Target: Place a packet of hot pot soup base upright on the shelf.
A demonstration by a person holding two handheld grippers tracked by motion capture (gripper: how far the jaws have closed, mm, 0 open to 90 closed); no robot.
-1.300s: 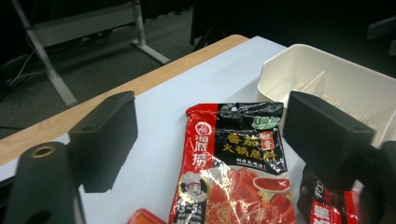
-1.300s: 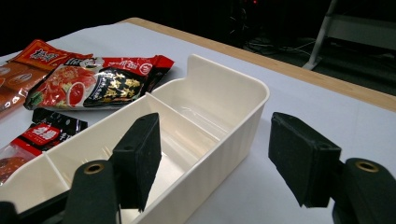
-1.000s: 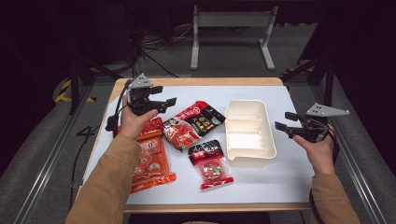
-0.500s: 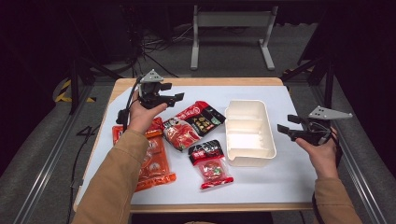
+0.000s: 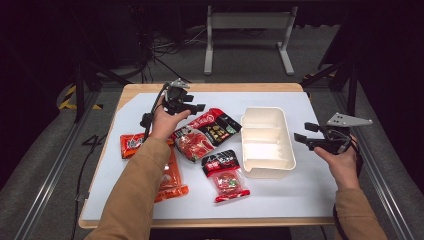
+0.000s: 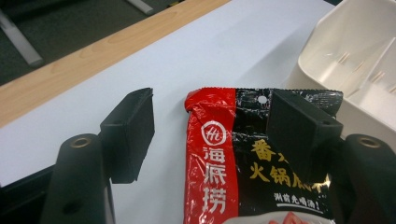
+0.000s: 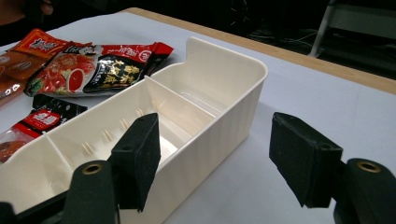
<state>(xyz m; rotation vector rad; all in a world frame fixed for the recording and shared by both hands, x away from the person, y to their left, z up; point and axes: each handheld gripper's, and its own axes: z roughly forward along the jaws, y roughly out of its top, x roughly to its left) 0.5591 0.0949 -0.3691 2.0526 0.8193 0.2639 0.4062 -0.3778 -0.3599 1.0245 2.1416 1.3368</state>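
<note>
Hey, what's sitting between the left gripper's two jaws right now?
In the left gripper view, the top edge of the red and black packet lies between the open jaws of the left gripper, on the white tabletop; the pads don't press it yet.

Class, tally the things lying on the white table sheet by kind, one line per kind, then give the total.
Red-and-black sauce packets: 2 (one by the left gripper, one nearer the front)
Red packet with a green edge: 1
Orange-red packets: 2 (one partly under the sleeve, one larger)
White divided trays: 1
Total: 6
</note>
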